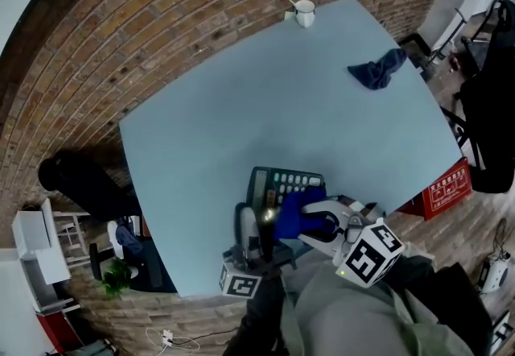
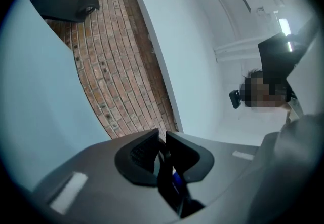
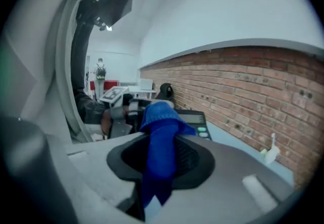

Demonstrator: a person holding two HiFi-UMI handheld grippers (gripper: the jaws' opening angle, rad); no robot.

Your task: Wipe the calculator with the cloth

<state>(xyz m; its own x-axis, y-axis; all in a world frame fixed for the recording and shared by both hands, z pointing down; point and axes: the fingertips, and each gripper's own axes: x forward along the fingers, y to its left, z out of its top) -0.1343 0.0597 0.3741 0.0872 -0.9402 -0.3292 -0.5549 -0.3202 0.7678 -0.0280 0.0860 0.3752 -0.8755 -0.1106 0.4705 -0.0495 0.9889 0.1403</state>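
A smooth pale-blue bench (image 1: 241, 97) fills mid-frame, with rough red brick (image 1: 161, 8) curving along the upper left. The flat dark calculator (image 1: 282, 183) is at lower centre. The left gripper (image 2: 162, 148) pinches its thin edge, and the right gripper (image 3: 161, 154) clamps a soft, bunched bright-blue cloth (image 3: 161, 126) against it.

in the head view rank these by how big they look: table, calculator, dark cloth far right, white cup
1. table
2. calculator and dark cloth: too alike to rank, calculator partly covered
3. white cup

Blue cloth (image 1: 294, 214) lies against the dark calculator (image 1: 280, 182).
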